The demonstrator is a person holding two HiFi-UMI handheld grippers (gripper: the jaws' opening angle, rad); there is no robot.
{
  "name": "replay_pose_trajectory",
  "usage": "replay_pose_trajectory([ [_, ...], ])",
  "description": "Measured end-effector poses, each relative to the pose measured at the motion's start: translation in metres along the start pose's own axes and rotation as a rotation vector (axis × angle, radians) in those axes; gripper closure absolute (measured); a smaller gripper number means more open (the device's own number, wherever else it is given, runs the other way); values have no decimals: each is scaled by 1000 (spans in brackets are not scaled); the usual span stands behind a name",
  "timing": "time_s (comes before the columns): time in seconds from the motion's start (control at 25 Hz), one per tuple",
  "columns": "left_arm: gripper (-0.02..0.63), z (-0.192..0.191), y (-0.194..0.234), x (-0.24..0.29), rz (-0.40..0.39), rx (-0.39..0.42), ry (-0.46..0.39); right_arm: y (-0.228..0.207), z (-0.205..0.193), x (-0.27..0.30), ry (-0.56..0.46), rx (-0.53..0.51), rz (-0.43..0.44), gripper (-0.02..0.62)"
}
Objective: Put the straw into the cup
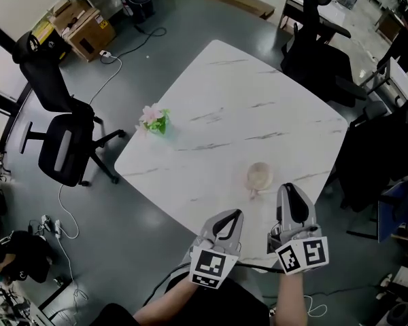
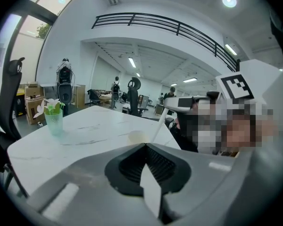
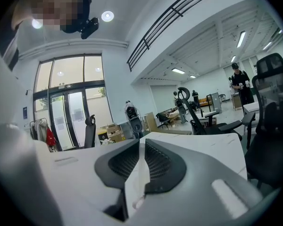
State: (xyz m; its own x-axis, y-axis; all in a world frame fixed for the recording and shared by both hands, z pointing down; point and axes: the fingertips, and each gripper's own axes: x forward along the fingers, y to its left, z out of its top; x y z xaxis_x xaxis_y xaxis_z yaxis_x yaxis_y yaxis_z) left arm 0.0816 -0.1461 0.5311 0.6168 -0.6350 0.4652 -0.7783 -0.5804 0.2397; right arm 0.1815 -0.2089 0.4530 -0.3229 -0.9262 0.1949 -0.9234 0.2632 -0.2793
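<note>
A pale, see-through cup (image 1: 260, 176) stands on the white marble table (image 1: 224, 94) near its front corner; the left gripper view shows it just beyond the jaws (image 2: 137, 136). My right gripper (image 1: 287, 187) hovers right of the cup, shut on a thin white straw (image 2: 163, 125) that slants down from its tips toward the table. In the right gripper view the straw (image 3: 136, 173) is a white strip between the pads. My left gripper (image 1: 238, 214) hangs over the table's front edge, a little short of the cup, its tips together and nothing held.
A small green cup of pink flowers (image 1: 156, 121) stands near the table's left edge. Black office chairs stand at the left (image 1: 64, 141) and far right (image 1: 313, 46). Cardboard boxes (image 1: 81, 26) and cables lie on the grey floor.
</note>
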Motion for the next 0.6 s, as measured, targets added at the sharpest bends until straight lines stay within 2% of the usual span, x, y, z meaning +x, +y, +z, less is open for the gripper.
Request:
replay_pose_trajectory([
  [0.24,604,-5,5,9,-8,-6,21,-15,-11,21,17,9,-15,560],
  [0.6,604,-6,12,17,-8,-9,40,-17,5,35,-21,24,-8,561],
])
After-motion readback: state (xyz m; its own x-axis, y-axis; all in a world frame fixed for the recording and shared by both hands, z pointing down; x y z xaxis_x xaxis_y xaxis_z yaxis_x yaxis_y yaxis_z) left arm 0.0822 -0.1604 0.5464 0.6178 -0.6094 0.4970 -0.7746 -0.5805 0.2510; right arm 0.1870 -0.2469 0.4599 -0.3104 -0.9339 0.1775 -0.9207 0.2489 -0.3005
